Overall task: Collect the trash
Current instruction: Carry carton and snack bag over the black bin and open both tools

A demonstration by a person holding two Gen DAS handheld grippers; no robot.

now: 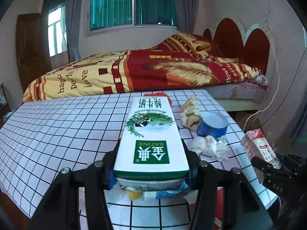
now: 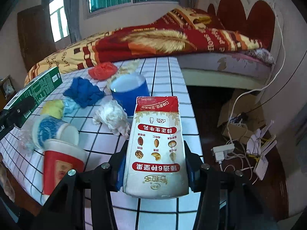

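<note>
My left gripper [image 1: 151,164] is clamped on a green-and-white milk carton [image 1: 151,134] and my right gripper [image 2: 156,169] on a red-and-white milk carton [image 2: 156,149], both lifted over the table. To finish well, I should keep both squeezes steady and level while carrying them to a bin, which I can't see. Cups, crumpled tissue [image 2: 113,117] and wrappers litter the checked tablecloth [image 1: 57,126], a bed [image 1: 134,71] behind.

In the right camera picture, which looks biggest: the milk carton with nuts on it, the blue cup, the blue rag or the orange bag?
1. Milk carton, though it sits closest to the camera.
2. Blue cup and blue rag look alike.
3. Orange bag, though it lies farthest.
</note>
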